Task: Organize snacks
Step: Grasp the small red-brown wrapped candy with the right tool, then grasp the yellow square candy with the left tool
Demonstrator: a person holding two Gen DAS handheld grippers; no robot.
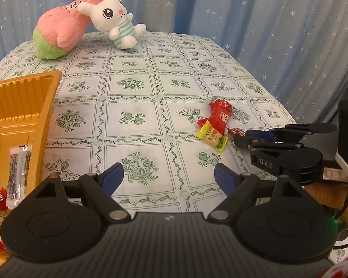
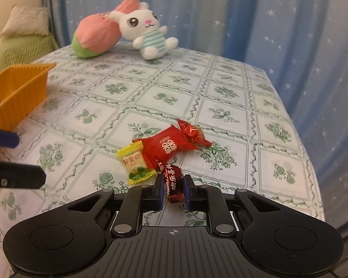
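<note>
I see the tray (image 1: 23, 106) at the table's (image 1: 136, 106) left side, the candies (image 2: 164, 148) lying together at the right, two plush toys (image 1: 85, 23) behind.

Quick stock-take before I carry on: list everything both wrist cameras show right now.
Dark red candy: one, between right jaws.
Red packet: one, mid-table.
Foil candy: one, red, at packet's far end.
Yellow candy: one, beside packet.
Orange tray: one, table's left, holding snacks.
Plush rabbit: one, white, far edge.
Pink plush: one, behind rabbit.
Tablecloth: green-patterned.
Curtain: blue, starred.
Left gripper: open, empty.
Right gripper: shut on candy.
</note>
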